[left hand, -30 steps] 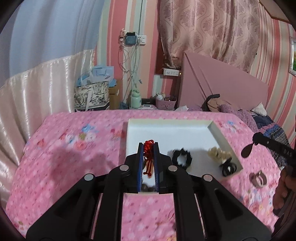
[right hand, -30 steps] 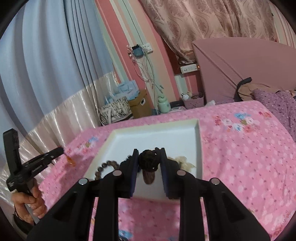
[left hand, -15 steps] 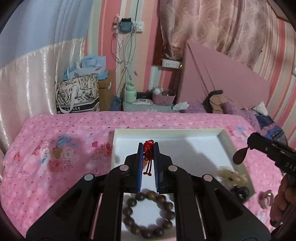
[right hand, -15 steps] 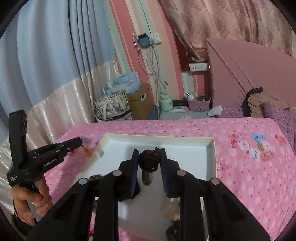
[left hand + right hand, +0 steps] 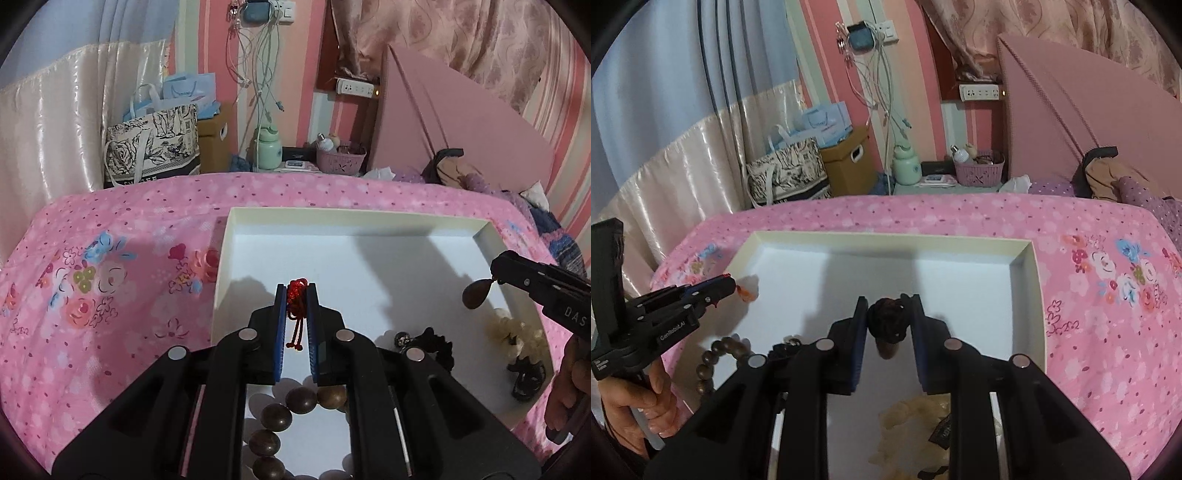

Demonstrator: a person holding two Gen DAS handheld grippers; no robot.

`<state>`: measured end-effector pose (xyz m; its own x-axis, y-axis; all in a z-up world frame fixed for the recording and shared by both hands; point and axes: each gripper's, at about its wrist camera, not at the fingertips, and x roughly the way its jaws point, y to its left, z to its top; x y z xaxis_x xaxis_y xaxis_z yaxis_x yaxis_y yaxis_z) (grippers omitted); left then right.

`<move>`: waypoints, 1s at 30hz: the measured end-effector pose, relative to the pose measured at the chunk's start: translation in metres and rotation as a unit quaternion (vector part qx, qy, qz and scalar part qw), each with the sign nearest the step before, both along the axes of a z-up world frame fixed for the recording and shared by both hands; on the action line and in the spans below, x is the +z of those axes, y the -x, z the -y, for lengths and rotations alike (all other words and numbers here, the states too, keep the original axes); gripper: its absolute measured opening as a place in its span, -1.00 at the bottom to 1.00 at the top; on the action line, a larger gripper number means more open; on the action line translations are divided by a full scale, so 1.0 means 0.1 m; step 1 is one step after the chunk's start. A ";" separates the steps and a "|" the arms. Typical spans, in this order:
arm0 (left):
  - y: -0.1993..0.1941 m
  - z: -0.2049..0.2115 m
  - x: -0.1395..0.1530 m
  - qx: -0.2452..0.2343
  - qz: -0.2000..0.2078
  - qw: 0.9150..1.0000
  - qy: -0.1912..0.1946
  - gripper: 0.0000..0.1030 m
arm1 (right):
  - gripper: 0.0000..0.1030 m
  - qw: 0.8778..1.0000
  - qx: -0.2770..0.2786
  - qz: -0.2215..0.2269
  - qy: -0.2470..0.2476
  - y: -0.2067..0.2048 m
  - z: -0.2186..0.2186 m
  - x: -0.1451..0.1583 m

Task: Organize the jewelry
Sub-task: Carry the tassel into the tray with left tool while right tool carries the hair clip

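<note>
Over the shallow white cardboard tray [image 5: 369,218], left view: left gripper [image 5: 297,295] has moved in, clamped on a knotted red cord charm [image 5: 296,293].

Right view: right gripper [image 5: 889,310] likewise advanced, pinching a dark braided-knot pendant [image 5: 888,319]. Both look ready to drop.

A home bedroom: floral-sheeted bed [image 5: 110,295], curtains [image 5: 683,110], padded headboard [image 5: 461,122].

A bed with a pink floral sheet [image 5: 110,280] carries the things. Directly on it lies one shallow white tray [image 5: 221,280], at about 3 o'clock of the sheet's big flower print; purple pillows [image 5: 1145,192] rest toward 2 o'clock.
</note>
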<state>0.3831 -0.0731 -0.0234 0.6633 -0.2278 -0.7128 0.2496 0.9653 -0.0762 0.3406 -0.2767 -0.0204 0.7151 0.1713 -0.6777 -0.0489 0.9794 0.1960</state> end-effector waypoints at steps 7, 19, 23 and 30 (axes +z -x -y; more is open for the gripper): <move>-0.05 0.00 -0.03 0.005 -0.006 1.000 -0.008 -0.84 | -0.55 1.000 -0.016 -0.014 0.022 -0.02 0.04 -0.06; -0.11 -0.07 -0.11 0.024 -0.022 0.999 -0.029 -0.81 | -0.54 0.996 -0.048 -0.057 0.055 -0.08 0.22 -0.24; -0.10 -0.07 -0.12 0.023 -0.025 0.999 -0.032 -0.80 | -0.54 0.995 -0.048 -0.061 0.055 -0.11 0.22 -0.30; -0.08 -0.03 -0.16 0.022 -0.031 0.998 -0.051 -0.76 | -0.50 0.995 -0.049 -0.065 0.059 -0.12 0.21 -0.32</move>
